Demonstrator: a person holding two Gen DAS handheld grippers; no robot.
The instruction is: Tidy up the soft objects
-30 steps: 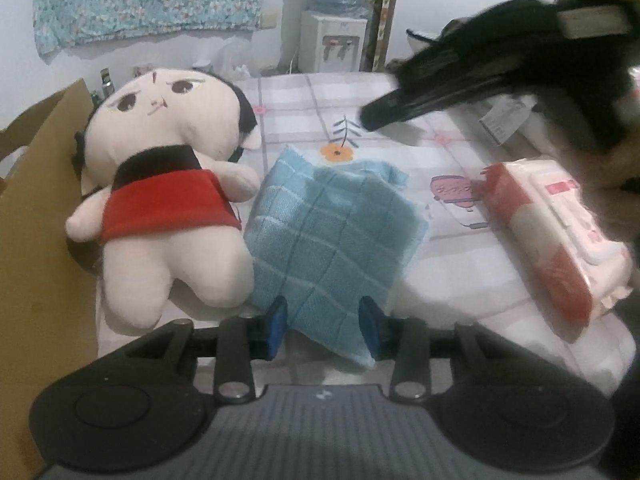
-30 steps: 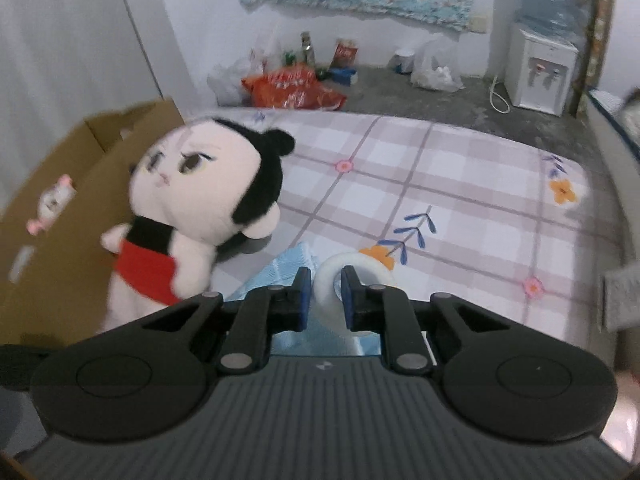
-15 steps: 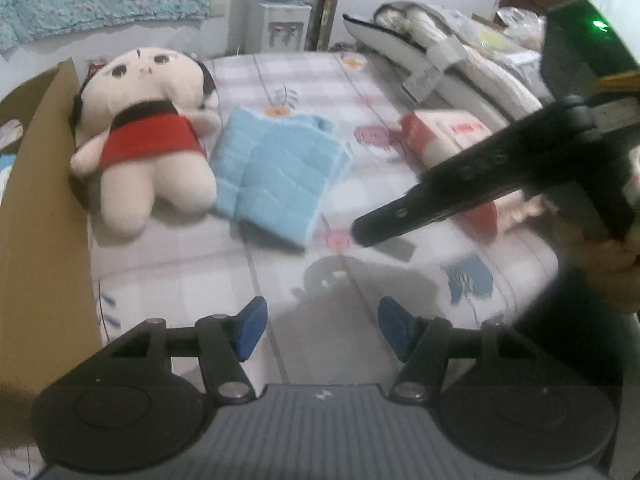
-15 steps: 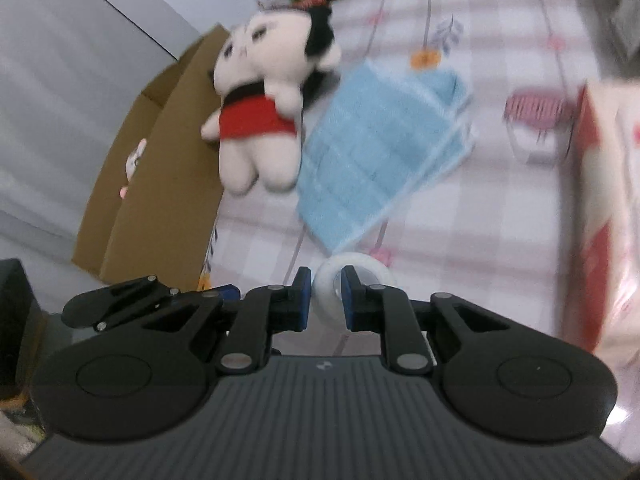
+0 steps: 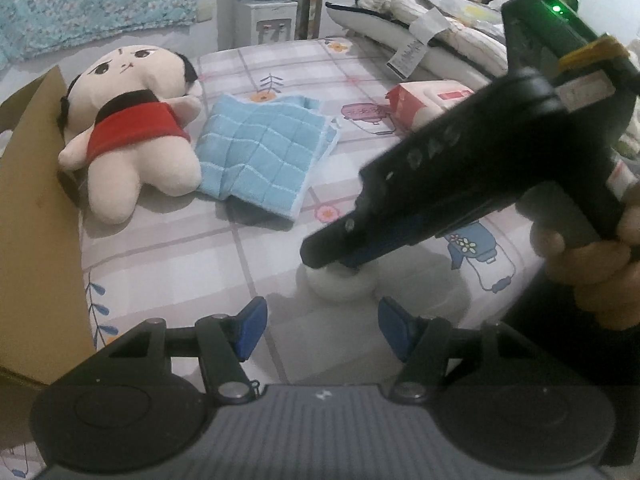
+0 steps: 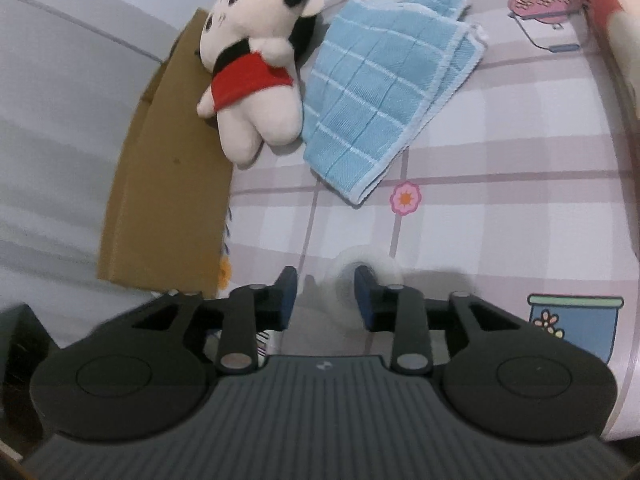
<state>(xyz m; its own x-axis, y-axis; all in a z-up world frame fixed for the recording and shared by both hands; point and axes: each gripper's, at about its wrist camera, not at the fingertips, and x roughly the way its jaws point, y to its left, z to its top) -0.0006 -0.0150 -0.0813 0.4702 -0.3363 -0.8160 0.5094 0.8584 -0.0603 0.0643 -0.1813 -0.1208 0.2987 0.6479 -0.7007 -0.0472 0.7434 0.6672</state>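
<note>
Right gripper fingers parted around white ring on bedsheet; left gripper idling, fingers wide apart.

Left wrist view: left gripper (image 5: pixel 319 328) is hovering spread over the sheet (image 5: pixel 168 256), right gripper (image 5: pixel 340 256) pressing onto the white ring (image 5: pixel 340 286) at 12 o'clock; doll (image 5: pixel 128 120) and blue towel (image 5: pixel 264 152) are lying at 11, tissue pack (image 5: pixel 416 100) at 1. Right wrist view: right gripper (image 6: pixel 326 296) is sitting parted, ring (image 6: pixel 348 284) against one finger; cardboard box (image 6: pixel 168 184) at 10 shows fuller here. Half a second ago those fingers were pinching the ring.
</note>
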